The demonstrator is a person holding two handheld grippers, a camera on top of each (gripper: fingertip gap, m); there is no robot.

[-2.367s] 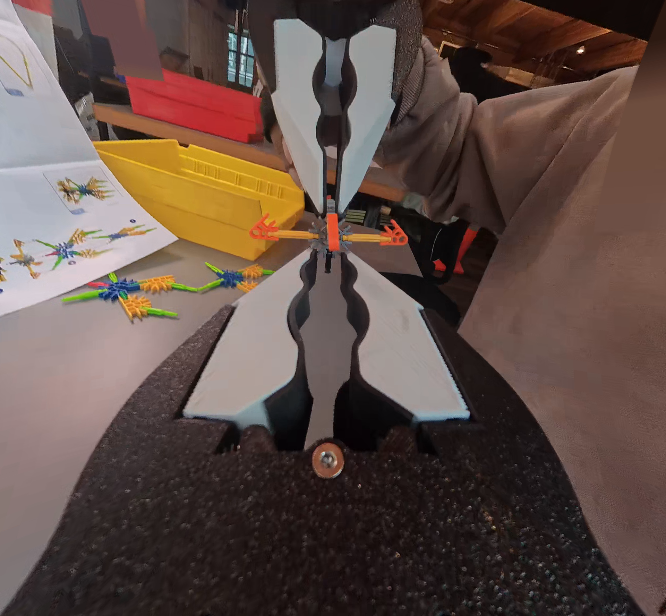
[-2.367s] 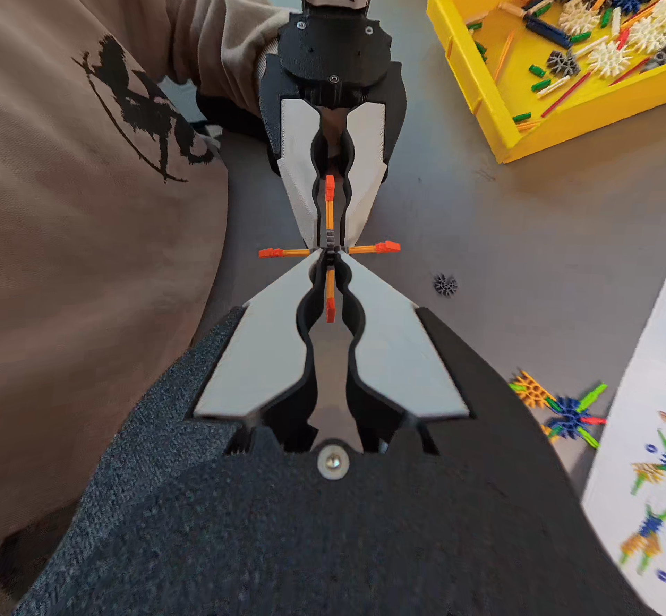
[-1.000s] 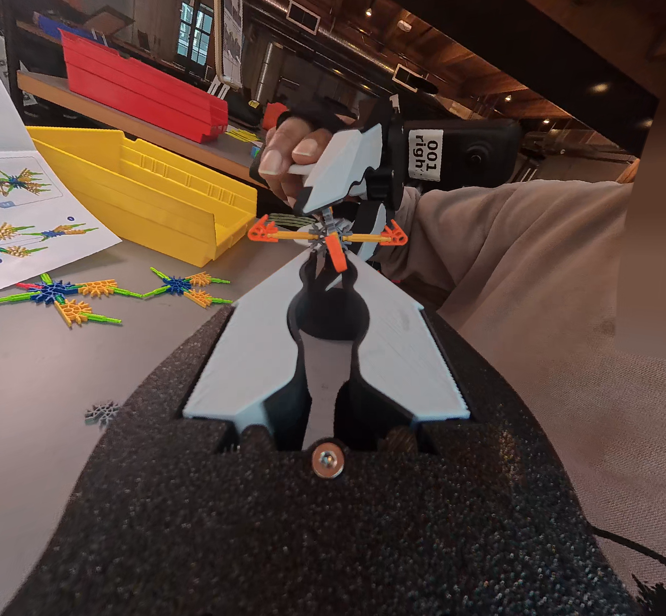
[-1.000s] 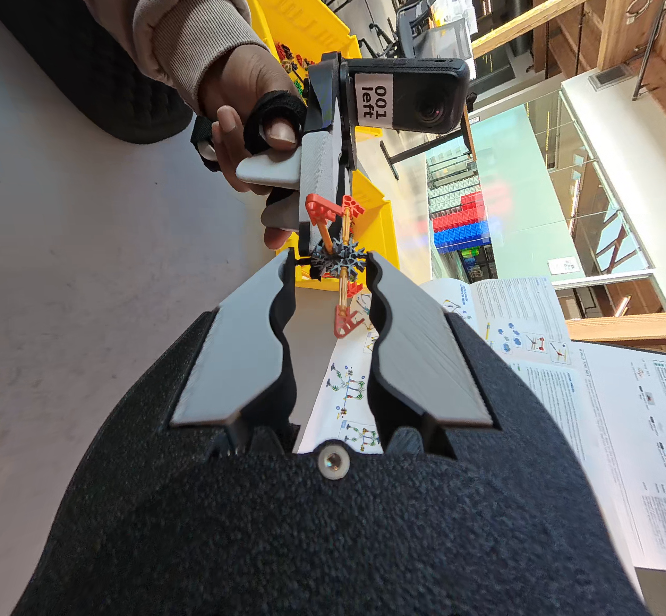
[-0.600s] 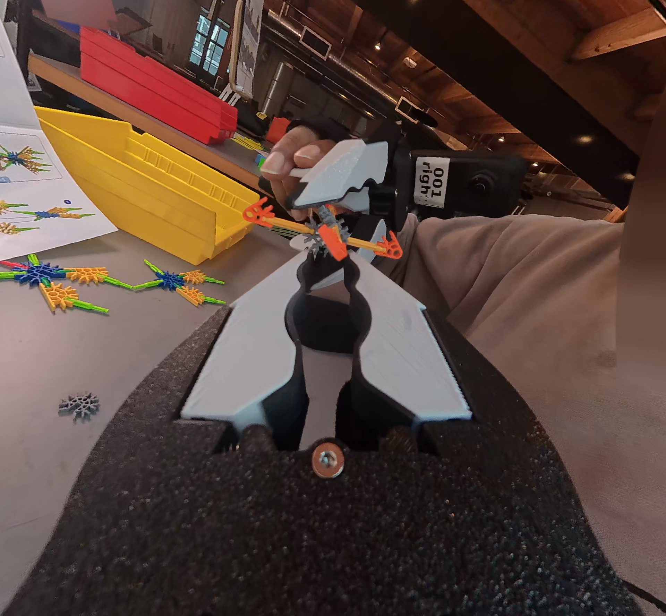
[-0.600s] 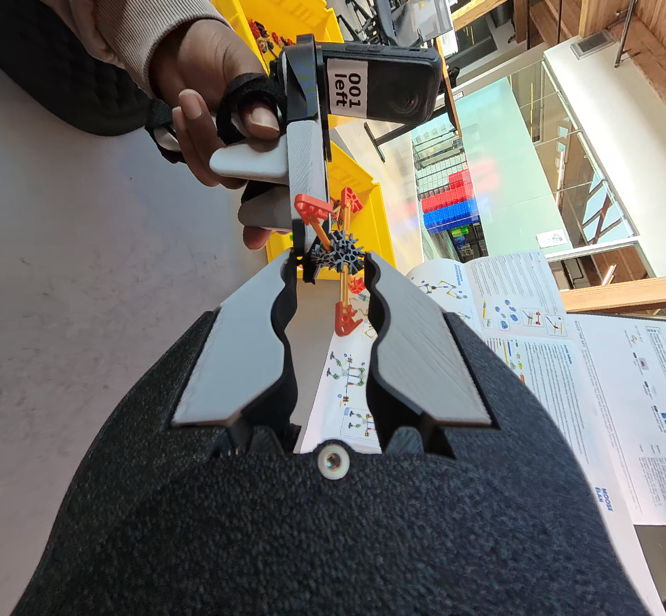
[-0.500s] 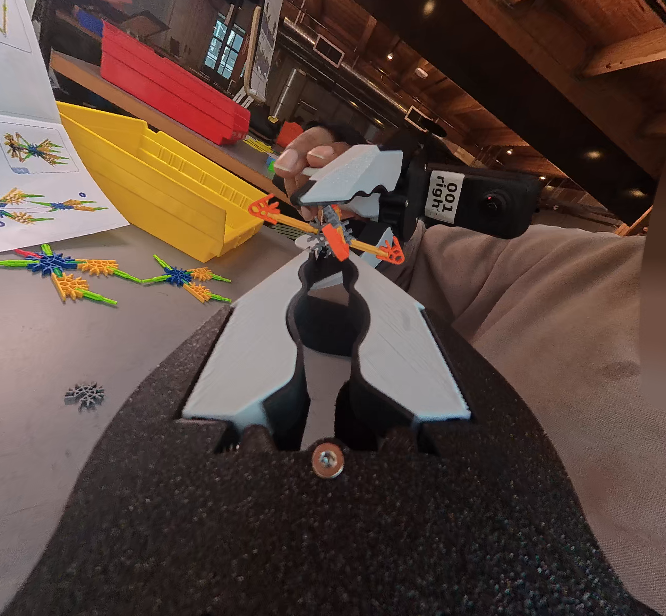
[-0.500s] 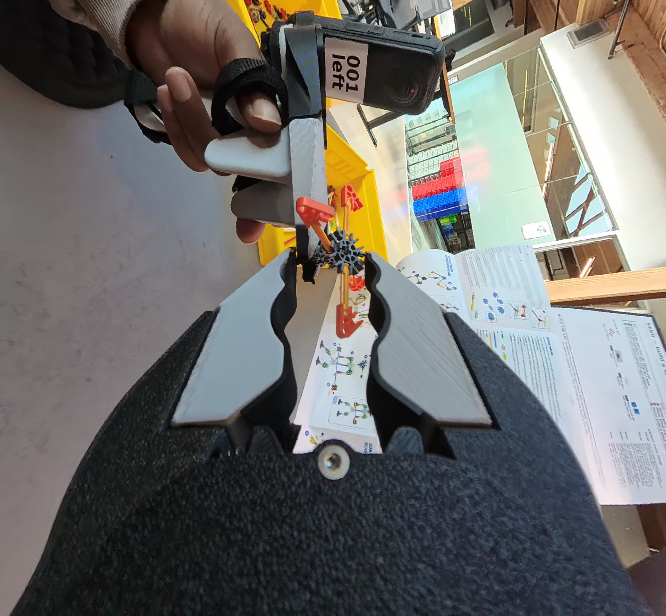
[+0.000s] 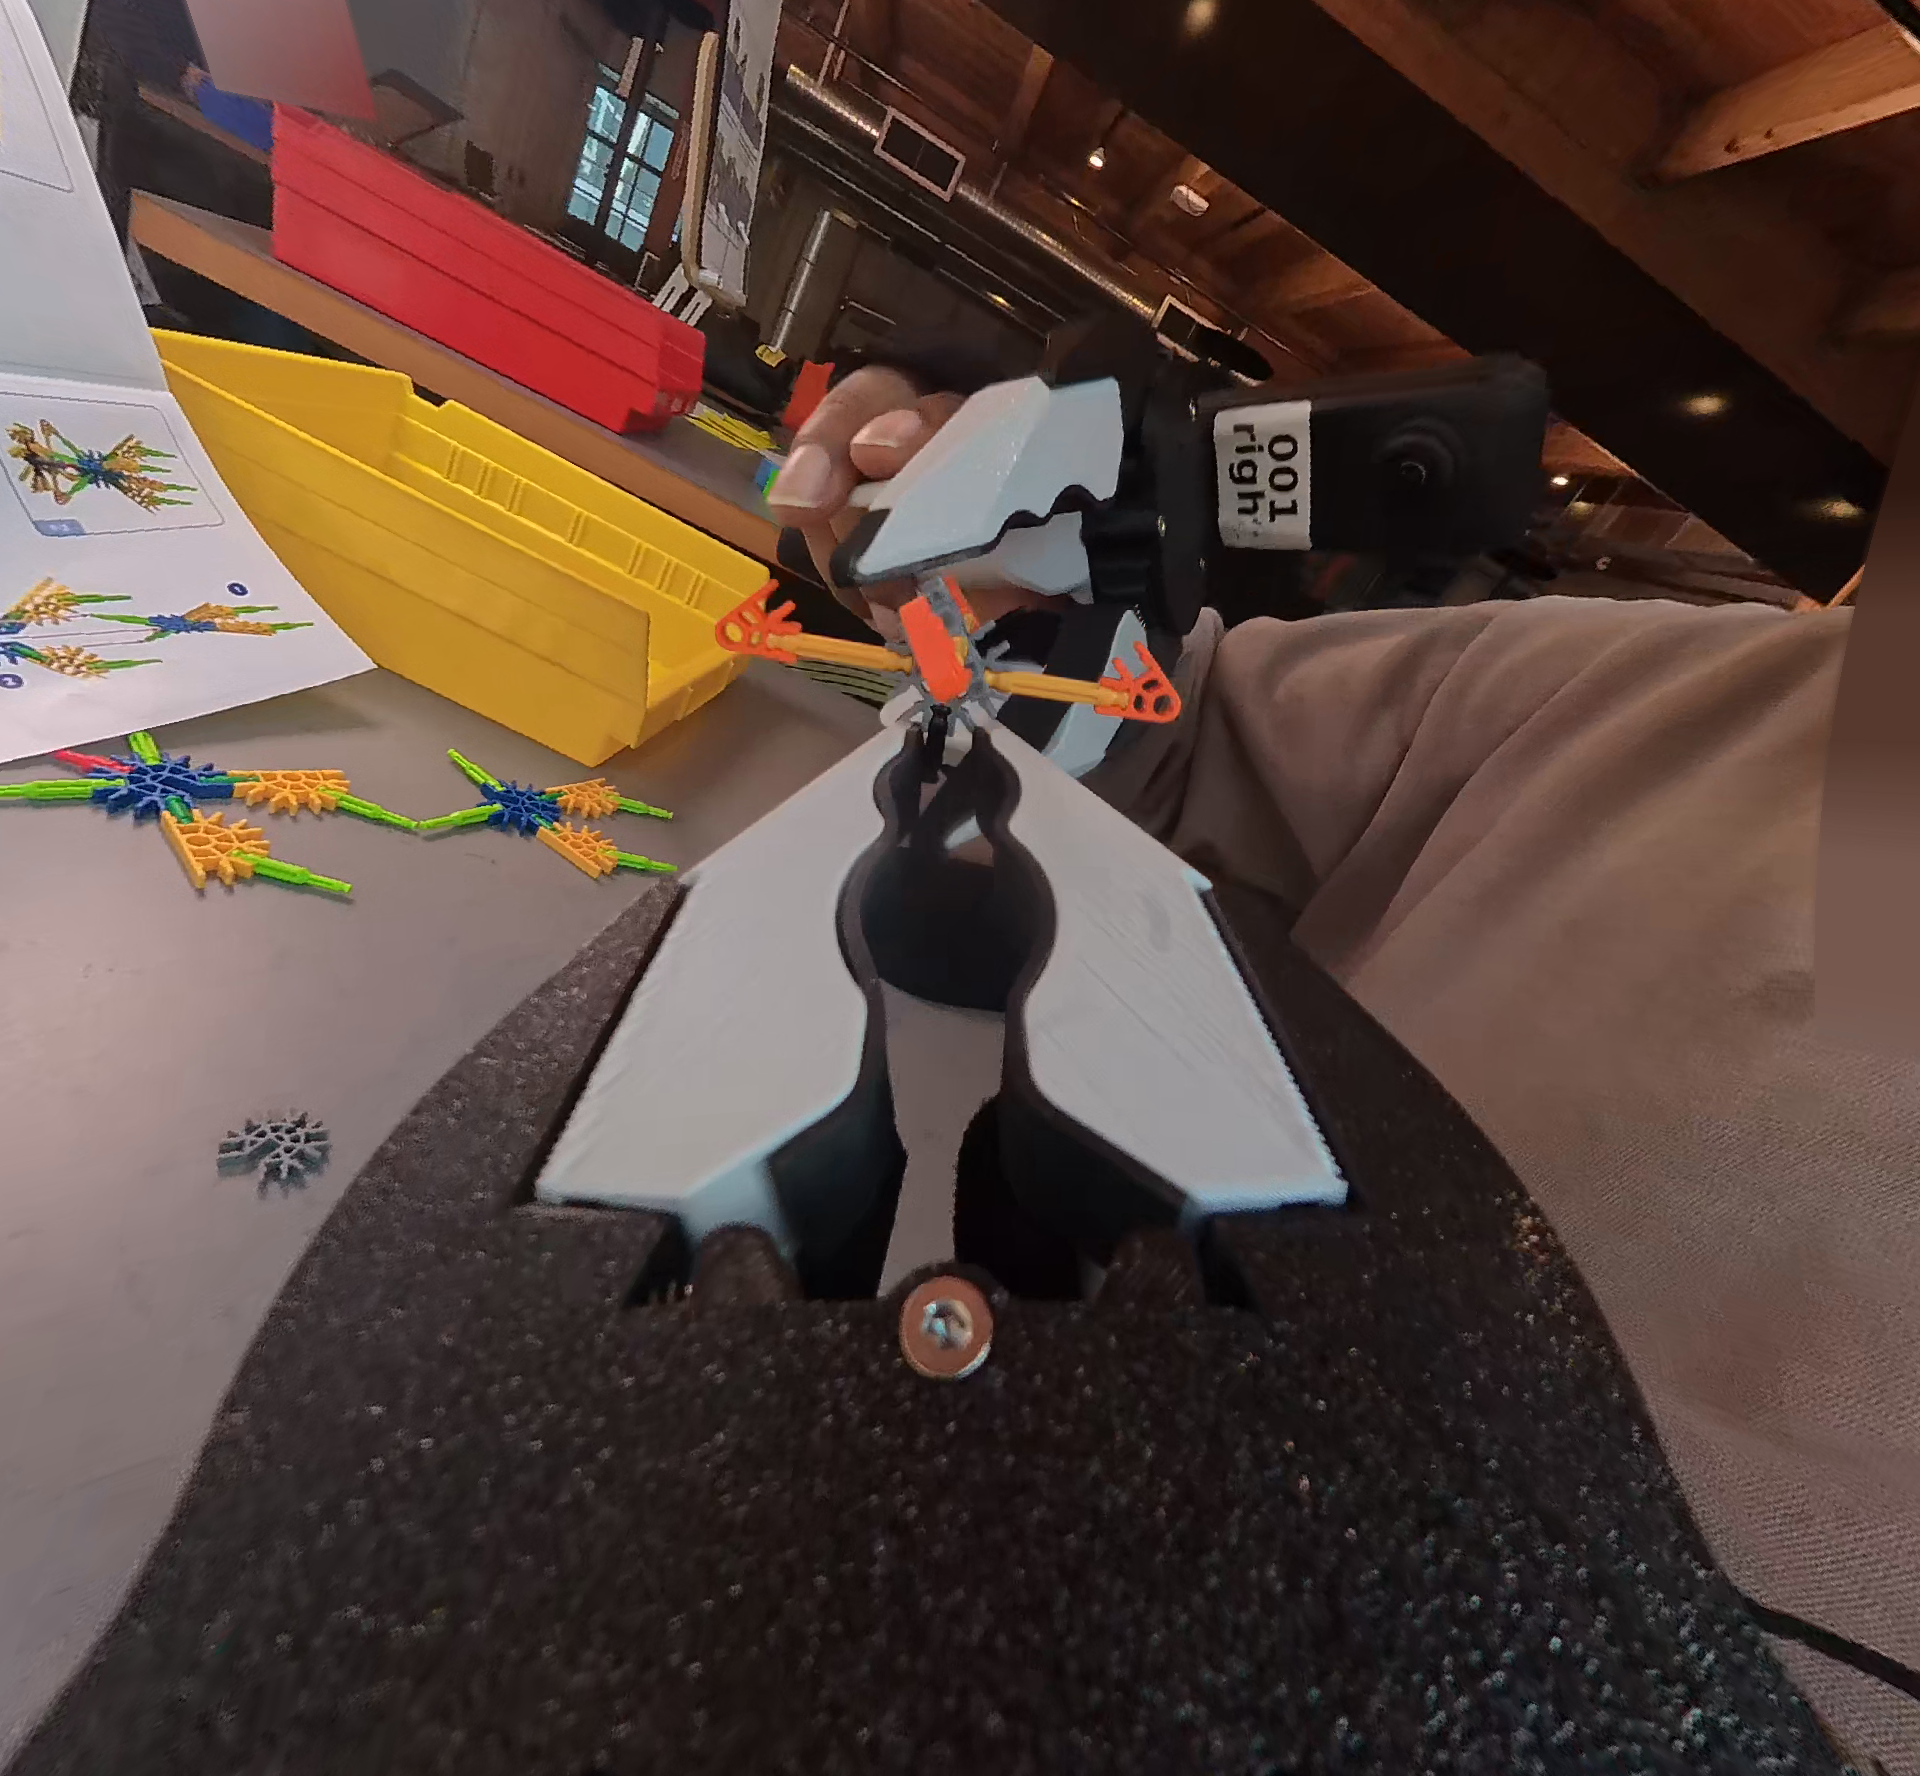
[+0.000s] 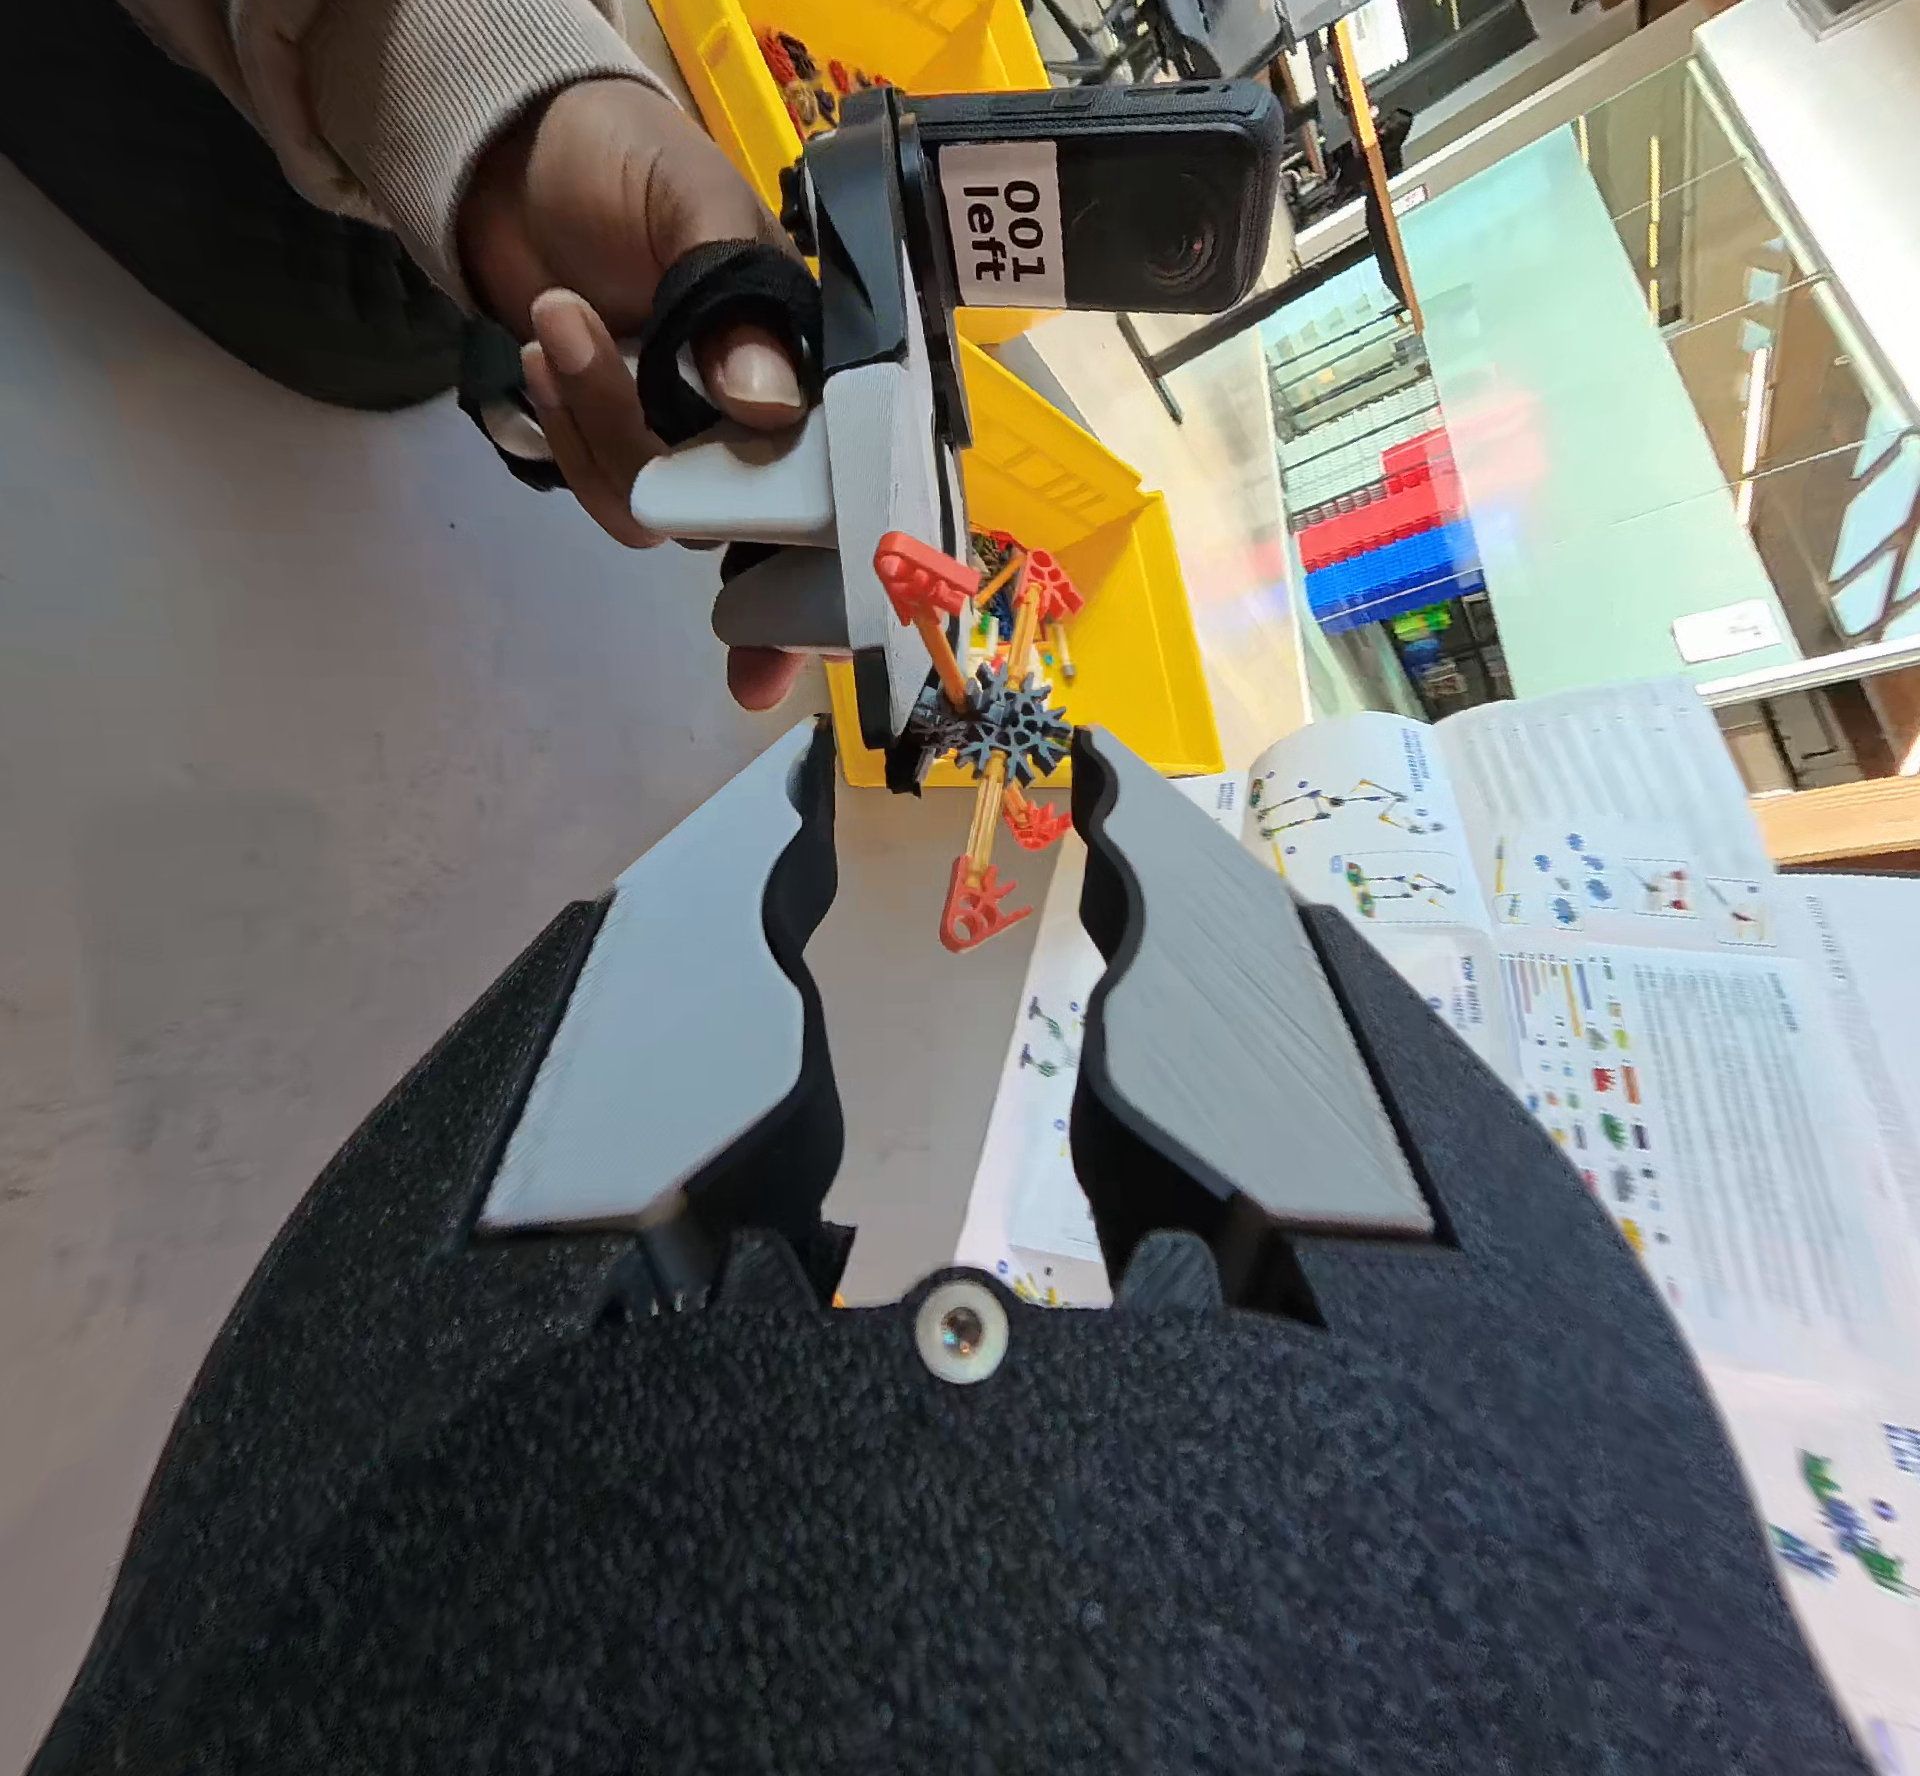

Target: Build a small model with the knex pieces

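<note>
Grey tabletop [image 9: 208, 1020] spreads under my grippers, with a yellow bin [image 9: 457, 531] and an open instruction booklet [image 10: 1538, 905] on it. Two finished blue-and-green star models [image 9: 177, 791] lie beside the booklet, and a loose grey snowflake connector [image 9: 274, 1147] lies nearer me. My left gripper [image 9: 940, 739] is clamped on the spoked piece [image 9: 940, 666], its grey hub carrying yellow rods with orange ends, held in the air. My right gripper [image 10: 951, 739] has its fingers apart, flanking that hub.
</note>
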